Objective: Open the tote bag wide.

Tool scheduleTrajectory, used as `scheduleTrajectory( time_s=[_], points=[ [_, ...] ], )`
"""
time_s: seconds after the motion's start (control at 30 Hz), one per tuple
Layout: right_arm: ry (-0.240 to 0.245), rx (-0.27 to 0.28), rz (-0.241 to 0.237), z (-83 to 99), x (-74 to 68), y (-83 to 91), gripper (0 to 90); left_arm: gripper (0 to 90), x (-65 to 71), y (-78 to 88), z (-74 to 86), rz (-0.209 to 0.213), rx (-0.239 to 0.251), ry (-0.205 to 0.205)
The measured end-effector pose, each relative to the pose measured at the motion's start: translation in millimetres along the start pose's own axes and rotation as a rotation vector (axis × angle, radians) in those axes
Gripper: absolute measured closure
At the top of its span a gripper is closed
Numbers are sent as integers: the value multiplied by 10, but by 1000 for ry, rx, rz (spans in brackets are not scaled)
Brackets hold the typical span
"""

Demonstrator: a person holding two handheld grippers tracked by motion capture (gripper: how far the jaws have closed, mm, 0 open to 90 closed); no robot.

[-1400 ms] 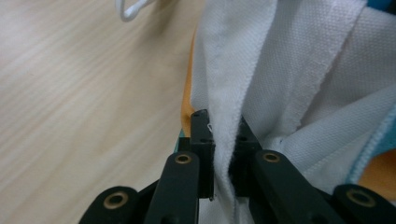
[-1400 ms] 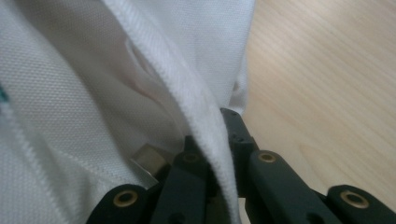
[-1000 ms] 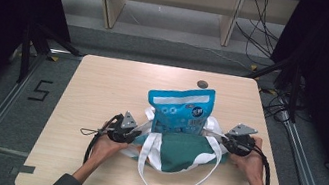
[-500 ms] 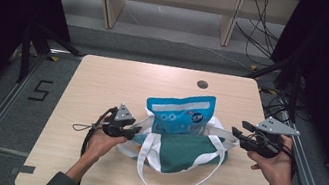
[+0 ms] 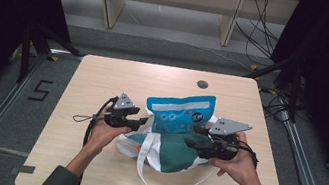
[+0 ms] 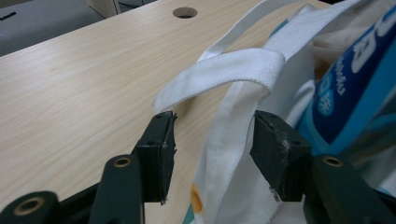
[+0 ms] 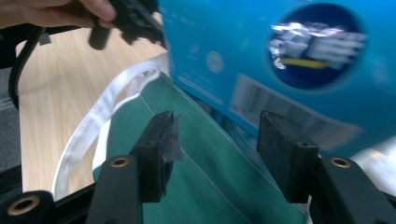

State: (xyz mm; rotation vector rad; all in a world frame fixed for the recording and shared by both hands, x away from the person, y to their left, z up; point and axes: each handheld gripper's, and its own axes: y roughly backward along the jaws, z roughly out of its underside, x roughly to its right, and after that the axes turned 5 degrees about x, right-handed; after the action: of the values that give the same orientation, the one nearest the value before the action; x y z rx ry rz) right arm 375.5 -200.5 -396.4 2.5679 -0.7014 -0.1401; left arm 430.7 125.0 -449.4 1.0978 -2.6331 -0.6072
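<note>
A green and white cloth bag (image 5: 170, 152) lies on the wooden table (image 5: 104, 77), a bit nearer the near edge, with a blue packet (image 5: 178, 116) standing up out of its far side. The left gripper (image 5: 140, 120) is at the bag's left side; its jaws have just been opening, and a white strap (image 6: 233, 74) hangs loose between them without being pinched. The right gripper (image 5: 195, 138) is at the bag's right side; its jaws have just been opening too, and they hold nothing, with the green cloth and blue packet just beyond them.
</note>
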Motion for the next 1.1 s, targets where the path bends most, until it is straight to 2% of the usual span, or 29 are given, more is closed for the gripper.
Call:
scheduleTrajectory(
  time_s=[0.03, 0.07, 0.1, 0.13, 0.17, 0.23, 0.27, 0.3, 0.33, 0.37, 0.4, 0.43, 0.47, 0.5, 0.53, 0.57, 0.6, 0.63, 0.67, 0.73, 0.77, 0.8, 0.83, 0.87, 0.9, 0.93, 0.97, 1.0, 1.1],
  points=[
    [9, 9, -2, -10, 0, -37, 473, 496, 7, -46, 5, 14, 24, 30],
    [8, 17, -6, -17, -4, -65, 473, 499, 11, -78, 8, 29, 26, 42],
    [8, 17, -6, -17, -4, -65, 473, 517, 11, -78, 8, 29, 26, 42],
    [3, -10, -16, -14, -27, -76, 479, 538, 17, -147, 11, 40, 24, 33],
    [9, -17, -30, 0, -38, -97, 482, 567, 3, -168, 15, 43, 3, 13],
    [30, -28, -24, 13, -47, -104, 518, 687, 7, -200, 26, 47, 19, 30],
    [49, -50, -2, 52, -79, -107, 611, 727, -29, -213, 36, 48, -5, 1],
    [69, -53, -8, 66, -89, -109, 657, 769, -37, -230, 44, 41, -12, -12],
    [80, -78, -1, 85, -109, -90, 685, 786, -37, -262, 56, 38, -4, -5],
    [80, -78, -1, 85, -109, -90, 685, 801, -37, -262, 56, 38, -4, -5],
    [91, -92, -13, 109, -124, -90, 718, 801, -62, -286, 80, 38, -17, -17],
    [84, -120, -8, 150, -149, -85, 775, 811, -68, -306, 94, 31, -18, -5],
    [95, -146, 2, 220, -173, -109, 846, 840, -101, -336, 125, 16, -47, -17],
    [110, -165, -18, 261, -181, -127, 871, 842, -106, -356, 146, 2, -50, -16],
    [112, -189, -39, 306, -198, -146, 900, 844, -130, -363, 168, 3, -72, -37],
    [105, -207, -67, 360, -225, -178, 900, 847, -138, -373, 202, 5, -90, -34],
    [123, -229, -104, 412, -264, -232, 900, 847, -137, -394, 240, 2, -102, -31],
    [123, -229, -104, 412, -264, -232, 900, 847, -137, -394, 240, 2, -102, -31],
    [132, -299, -87, 538, -370, -362, 900, 847, -138, -432, 295, 8, -111, -12],
    [142, -344, -87, 633, -418, -472, 900, 849, -114, -450, 315, 0, -118, -6],
    [142, -344, -87, 633, -418, -472, 900, 849, -114, -450, 315, 0, -118, -6],
    [140, -350, -83, 684, -425, -530, 900, 849, -109, -449, 320, 1, -130, -27],
    [109, -353, -85, 755, -417, -601, 900, 849, -115, -475, 347, -1, -141, -40],
    [101, -342, -98, 768, -407, -605, 900, 848, -133, -500, 375, 0, -152, -20],
    [101, -342, -98, 768, -407, -605, 900, 846, -133, -500, 375, 0, -152, -20],
    [83, -326, -96, 801, -405, -610, 900, 843, -160, -557, 439, 1, -156, 27],
    [83, -326, -96, 801, -405, -610, 900, 839, -160, -557, 439, 1, -156, 27],
    [52, -329, -68, 823, -413, -615, 900, 833, -148, -547, 432, -6, -152, 10],
    [40, -333, -47, 818, -426, -602, 900, 783, -146, -492, 368, -28, -155, 9]
  ],
)
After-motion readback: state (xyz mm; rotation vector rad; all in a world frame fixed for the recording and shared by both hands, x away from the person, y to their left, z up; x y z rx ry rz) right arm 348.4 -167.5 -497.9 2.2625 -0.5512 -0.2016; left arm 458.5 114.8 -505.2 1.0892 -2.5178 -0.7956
